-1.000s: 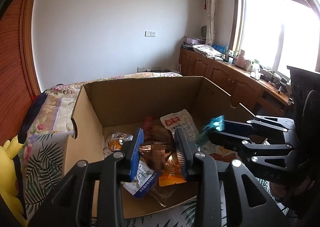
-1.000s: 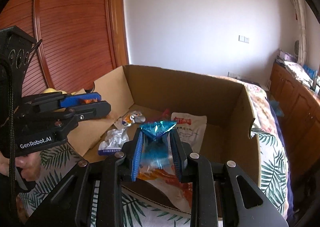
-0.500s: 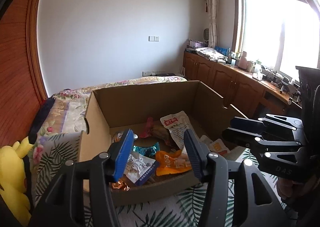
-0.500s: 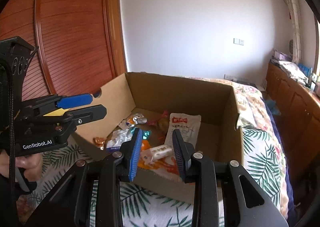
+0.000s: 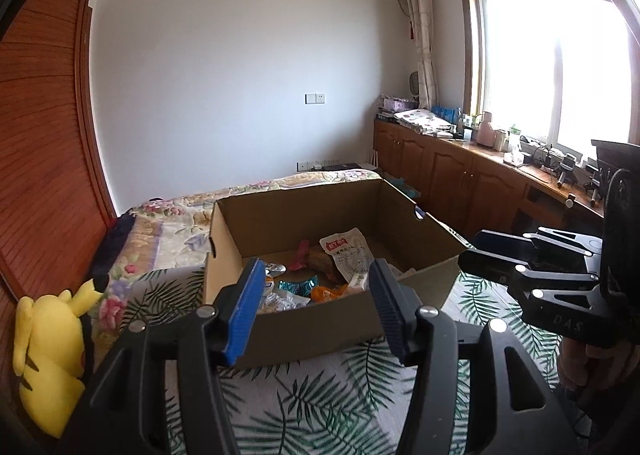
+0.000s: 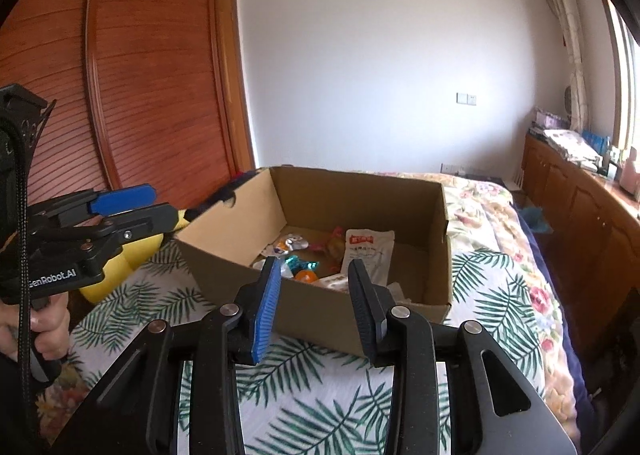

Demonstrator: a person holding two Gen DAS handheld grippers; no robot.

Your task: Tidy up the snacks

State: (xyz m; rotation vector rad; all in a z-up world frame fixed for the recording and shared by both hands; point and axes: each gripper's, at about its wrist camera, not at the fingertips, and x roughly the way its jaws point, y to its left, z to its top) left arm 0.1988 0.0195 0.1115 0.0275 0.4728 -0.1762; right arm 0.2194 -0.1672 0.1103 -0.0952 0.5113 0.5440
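Left wrist view: mixed snack packets (image 5: 340,267) fill cardboard box (image 5: 320,329); left gripper (image 5: 316,295) empty, part-open; right gripper (image 6: 312,295) empty, jaws just widened.

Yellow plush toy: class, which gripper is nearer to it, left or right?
Left. The left gripper sits close beside the yellow plush toy; the right gripper is farther over, facing the cardboard box's near wall, apart from the toy.

box (image 5: 304,335) on bed (image 5: 280,407) | snacks (image 5: 320,275) in box | pouch (image 5: 346,255) at back right among snacks | plush (image 5: 48,351) left of box, on bed | cabinets (image 5: 460,179) right of bed, under window (image 5: 560,67) | wardrobe (image 6: 152,87) behind plush
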